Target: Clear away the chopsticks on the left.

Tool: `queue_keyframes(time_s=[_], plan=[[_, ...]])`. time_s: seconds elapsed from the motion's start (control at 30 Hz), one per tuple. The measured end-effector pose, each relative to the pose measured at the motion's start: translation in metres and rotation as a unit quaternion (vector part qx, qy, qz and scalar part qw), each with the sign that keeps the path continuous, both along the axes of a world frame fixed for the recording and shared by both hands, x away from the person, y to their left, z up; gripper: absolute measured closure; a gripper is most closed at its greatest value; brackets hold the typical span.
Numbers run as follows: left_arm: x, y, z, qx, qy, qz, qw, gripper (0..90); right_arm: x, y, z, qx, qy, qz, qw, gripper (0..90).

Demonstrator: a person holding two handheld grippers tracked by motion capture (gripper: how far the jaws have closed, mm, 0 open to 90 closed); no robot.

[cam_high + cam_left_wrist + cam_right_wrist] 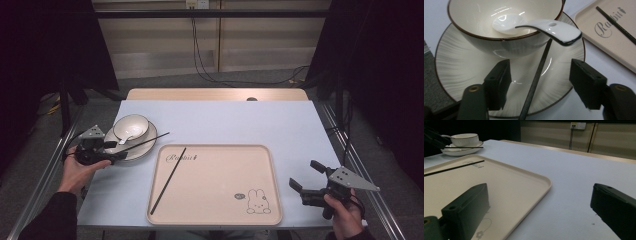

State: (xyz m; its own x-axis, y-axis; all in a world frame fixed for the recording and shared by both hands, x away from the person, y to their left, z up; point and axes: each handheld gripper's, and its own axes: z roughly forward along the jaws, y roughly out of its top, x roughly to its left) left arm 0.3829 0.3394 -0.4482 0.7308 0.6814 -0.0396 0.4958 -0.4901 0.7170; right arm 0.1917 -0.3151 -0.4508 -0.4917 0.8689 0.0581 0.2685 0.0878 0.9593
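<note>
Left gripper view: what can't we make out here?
- Chopstick: near end cut off by the bottom edge; far end hidden under the spoon.
- Plate: far rim hidden behind the bowl.
- Tray: cut off by the right edge.
- Left gripper: fingers open, astride the chopstick.

The right tool [541, 210] hangs with its jaws wide apart over the tray's [524, 185] near corner and the worktop [579, 170]. One chopstick [454, 168] lies on the tray; another [464, 147] rests across the far plate [461, 152], which carries a bowl [465, 139].
</note>
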Motion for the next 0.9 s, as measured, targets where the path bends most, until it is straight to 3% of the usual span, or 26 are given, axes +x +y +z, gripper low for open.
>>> queue_keyframes(time_s=[0.03, 0.07, 0.2, 0.33, 0.4, 0.47, 0.63, 0.67, 0.77, 0.9], plan=[[0.001, -0.002, -0.001, 0.004, 0.0, -0.001, 1.0, 37.9, 0.0, 0.0, 0.0, 0.0, 0.0, -0.001, 1.0, 1.6], [0.004, -0.004, -0.002, 0.007, 0.007, -0.009, 0.9999, 47.8, 0.0, 0.0, 0.0, 0.0, 0.0, -0.001, 1.0, 1.6], [0.007, -0.004, -0.004, 0.018, 0.009, -0.016, 0.9997, 52.7, 0.0, 0.0, 0.0, 0.001, 0.001, -0.001, 1.0, 1.6], [0.008, -0.004, -0.006, 0.015, 0.005, -0.014, 0.9998, 62.2, 0.0, 0.0, 0.0, 0.002, 0.002, 0.0, 1.0, 1.6], [0.01, -0.008, -0.006, 0.032, 0.006, -0.033, 0.9989, 67.8, 0.0, 0.0, 0.0, 0.001, 0.001, -0.001, 1.0, 1.6], [0.009, -0.01, -0.006, 0.03, 0.007, -0.029, 0.9991, 69.3, 0.0, 0.0, 0.0, 0.002, 0.002, -0.002, 1.0, 1.6], [0.01, -0.014, -0.006, 0.041, 0.017, -0.046, 0.9979, 78.3, 0.0, 0.0, 0.0, 0.001, 0.002, -0.002, 1.0, 1.6], [0.01, -0.016, -0.008, 0.036, 0.012, -0.045, 0.9983, 80.5, 0.0, 0.0, 0.0, 0.001, 0.002, -0.002, 1.0, 1.6], [0.01, -0.017, -0.007, 0.037, 0.021, -0.057, 0.9974, 85.1, 0.0, 0.0, 0.0, 0.001, 0.001, -0.002, 1.0, 1.6], [0.008, -0.019, -0.006, 0.037, 0.017, -0.062, 0.9972, 85.7, 0.0, 0.0, 0.0, 0.001, 0.002, -0.002, 1.0, 1.6]])
